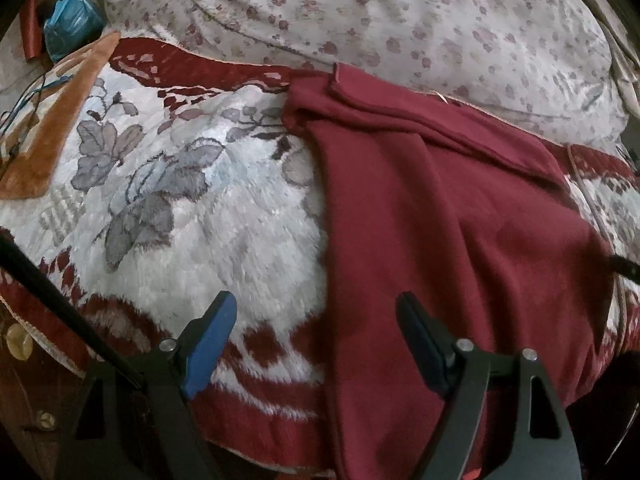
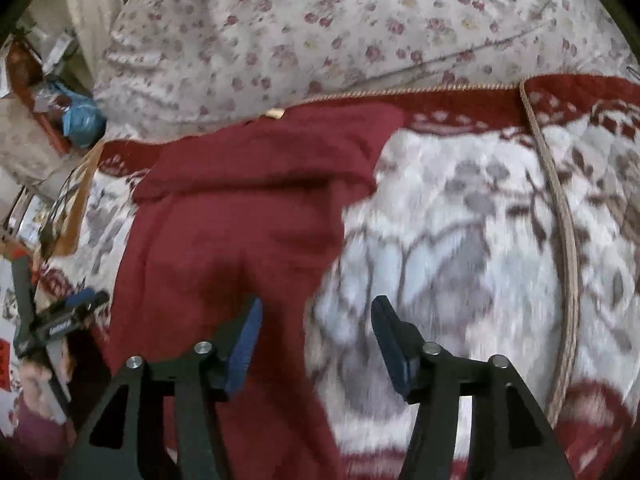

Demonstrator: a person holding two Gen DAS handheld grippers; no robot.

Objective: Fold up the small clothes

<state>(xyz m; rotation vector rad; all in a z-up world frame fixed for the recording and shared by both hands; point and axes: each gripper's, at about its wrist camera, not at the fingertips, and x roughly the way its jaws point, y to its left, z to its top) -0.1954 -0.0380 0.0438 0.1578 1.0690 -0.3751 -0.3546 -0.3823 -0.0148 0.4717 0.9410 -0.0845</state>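
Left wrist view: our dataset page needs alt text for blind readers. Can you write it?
A dark red garment, partly folded, lies flat on a plush red-and-white floral blanket. The open left claw hangs above its near left edge, gripping nothing. A pale flowered pillow lies behind.

The right claw [image 2: 316, 312] hangs open and empty over the right edge of a dark red knit garment [image 2: 240, 216] spread on a plush red-and-white floral blanket [image 2: 460, 220].
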